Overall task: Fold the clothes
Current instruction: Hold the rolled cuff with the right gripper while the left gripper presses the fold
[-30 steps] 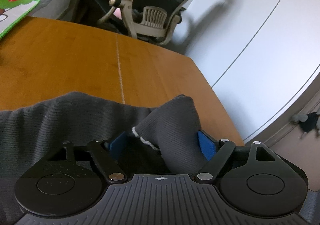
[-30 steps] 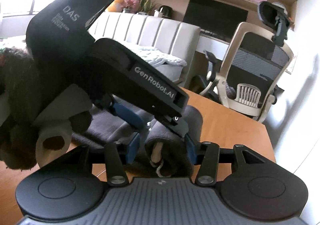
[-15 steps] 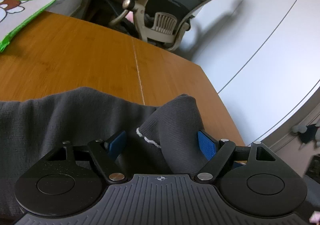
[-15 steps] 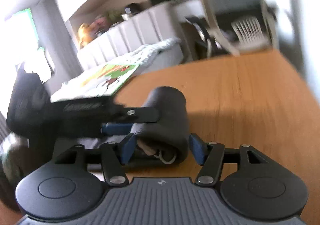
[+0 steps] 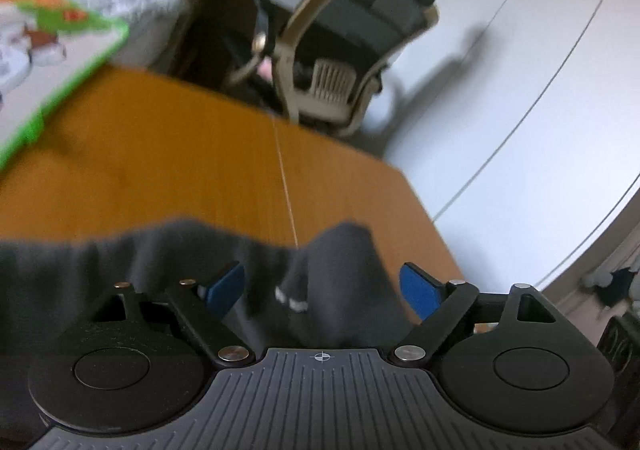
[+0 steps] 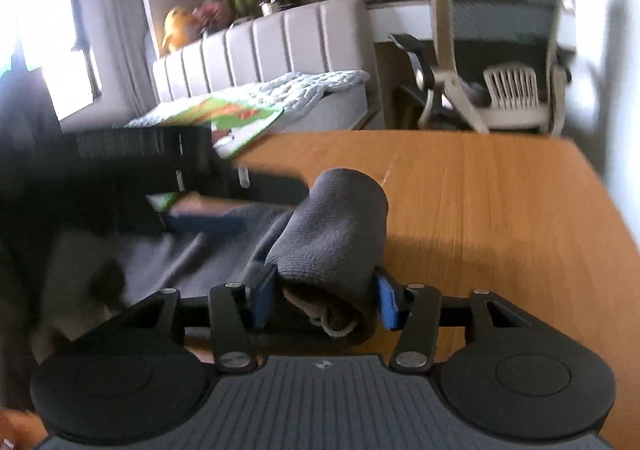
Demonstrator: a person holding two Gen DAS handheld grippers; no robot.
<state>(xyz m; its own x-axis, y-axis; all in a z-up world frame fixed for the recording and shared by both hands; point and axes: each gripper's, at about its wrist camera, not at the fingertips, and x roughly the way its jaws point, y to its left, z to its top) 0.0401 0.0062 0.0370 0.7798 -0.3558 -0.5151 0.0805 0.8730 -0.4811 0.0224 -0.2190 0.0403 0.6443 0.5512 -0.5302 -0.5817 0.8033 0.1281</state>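
Note:
A dark grey knit garment (image 5: 120, 262) lies on the wooden table (image 5: 160, 154). Its near end rises in a hump with a white-stitched hem between the blue pads (image 5: 420, 290) of my left gripper (image 5: 320, 276). Those pads stand wide apart and the cloth is clear of the right one. In the right wrist view the garment's end is rolled into a thick bundle (image 6: 336, 226). My right gripper (image 6: 324, 296) is shut on that bundle, a pad pressed on each side. The left tool shows there as a dark blur with one blue finger (image 6: 204, 222) over the flat cloth.
A green-edged picture book (image 5: 48, 62) overhangs the table's far left corner. An office chair (image 5: 360, 50) stands behind the far edge, and a ribbed sofa (image 6: 280, 38) with a knitted blanket is beyond it. The table's right edge (image 6: 600, 186) runs near a white wall.
The right gripper swung out from behind the left tool and now faces across the table with the roll still held. The left pads spread slightly, and the cloth no longer touches the right pad.

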